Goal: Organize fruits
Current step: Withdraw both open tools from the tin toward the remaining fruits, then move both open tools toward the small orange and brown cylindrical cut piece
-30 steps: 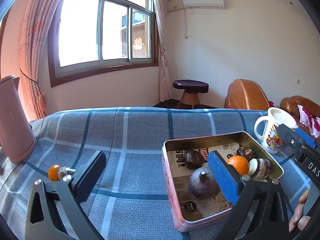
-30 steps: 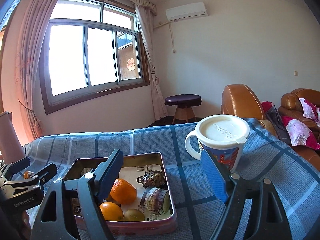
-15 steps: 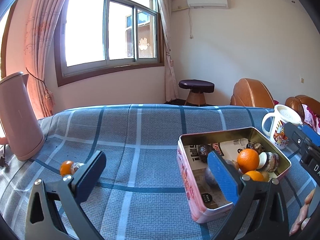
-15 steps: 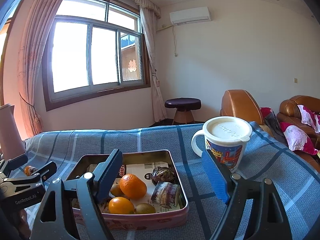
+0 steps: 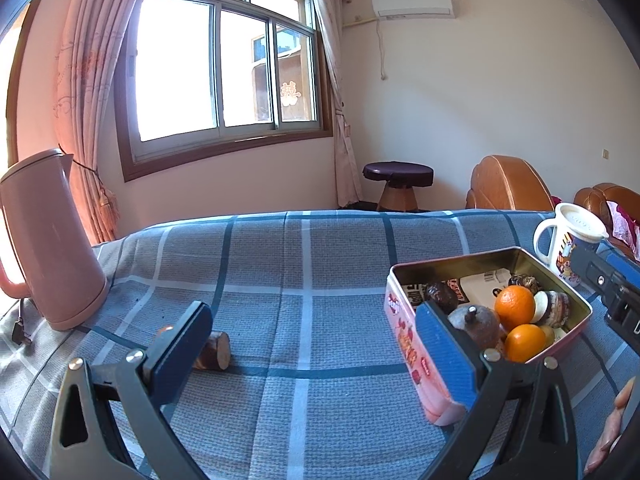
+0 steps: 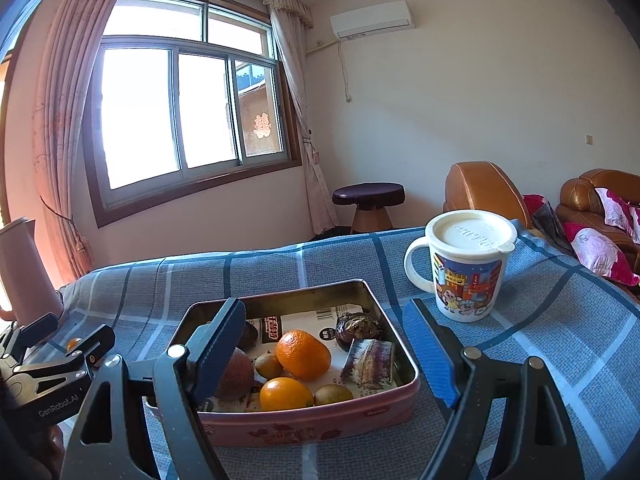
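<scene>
A pink metal tin (image 5: pixel 404 340) (image 6: pixel 320 420) on the blue checked cloth holds two oranges (image 6: pixel 303 354), kiwis (image 6: pixel 332 394), a dark round fruit (image 5: pixel 474 322) and other dark pieces. A brown cut piece (image 5: pixel 214 350) lies on the cloth left of the tin, partly behind my left finger, with a small orange fruit (image 6: pixel 73 344) beside it. My left gripper (image 5: pixel 312 356) is open and empty, low over the cloth between that piece and the tin. My right gripper (image 6: pixel 324 350) is open and empty, just in front of the tin.
A pink kettle (image 5: pixel 48 240) stands at the far left with its plug on the cloth. A white lidded cartoon mug (image 6: pixel 466 264) stands right of the tin. Brown sofas (image 6: pixel 484 192) and a stool (image 6: pixel 368 204) are beyond the table.
My left gripper has swung left, so the tin has shifted right in its view and the brown piece now sits by the left finger. My right gripper has drawn back slightly from the tin.
</scene>
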A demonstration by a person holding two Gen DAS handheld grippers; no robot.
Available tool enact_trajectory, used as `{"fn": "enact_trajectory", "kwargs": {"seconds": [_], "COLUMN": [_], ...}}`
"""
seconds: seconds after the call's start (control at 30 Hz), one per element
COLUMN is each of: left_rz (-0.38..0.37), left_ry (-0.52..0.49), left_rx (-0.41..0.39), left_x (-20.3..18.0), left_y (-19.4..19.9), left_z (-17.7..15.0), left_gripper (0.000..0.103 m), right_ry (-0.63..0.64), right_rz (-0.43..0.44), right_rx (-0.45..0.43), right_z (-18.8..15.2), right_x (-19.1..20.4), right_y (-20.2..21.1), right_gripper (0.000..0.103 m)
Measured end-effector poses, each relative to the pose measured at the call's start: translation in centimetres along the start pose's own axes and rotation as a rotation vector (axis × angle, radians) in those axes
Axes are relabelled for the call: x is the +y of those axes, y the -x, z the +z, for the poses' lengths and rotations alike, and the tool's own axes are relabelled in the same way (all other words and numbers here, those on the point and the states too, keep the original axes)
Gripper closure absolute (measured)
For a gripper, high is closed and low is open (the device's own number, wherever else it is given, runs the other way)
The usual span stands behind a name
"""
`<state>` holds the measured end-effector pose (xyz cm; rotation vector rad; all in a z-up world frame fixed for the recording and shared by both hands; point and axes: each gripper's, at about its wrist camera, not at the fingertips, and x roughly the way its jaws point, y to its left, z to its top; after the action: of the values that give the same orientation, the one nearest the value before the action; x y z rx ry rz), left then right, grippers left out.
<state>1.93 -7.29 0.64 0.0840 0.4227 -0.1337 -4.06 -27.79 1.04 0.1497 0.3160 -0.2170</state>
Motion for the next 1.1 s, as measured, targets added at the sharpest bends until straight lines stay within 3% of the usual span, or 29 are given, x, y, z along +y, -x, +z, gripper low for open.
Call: {"fn": "enact_trajectory", "kwargs": {"seconds": [1.1], "left_rz": [0.086], "left_ry": [0.092], "left_rx": [0.024], "left_x": [13.3], "left_y": [-2.0], "left_z": [-0.3], "left_gripper": [0.0], "right_ry": [0.05], "right_rz": [0.167], "right_rx": [0.056], "right_z": [-1.9], "right_x": [15.5], "right_y": [-1.9], "right_gripper": [0.021]}}
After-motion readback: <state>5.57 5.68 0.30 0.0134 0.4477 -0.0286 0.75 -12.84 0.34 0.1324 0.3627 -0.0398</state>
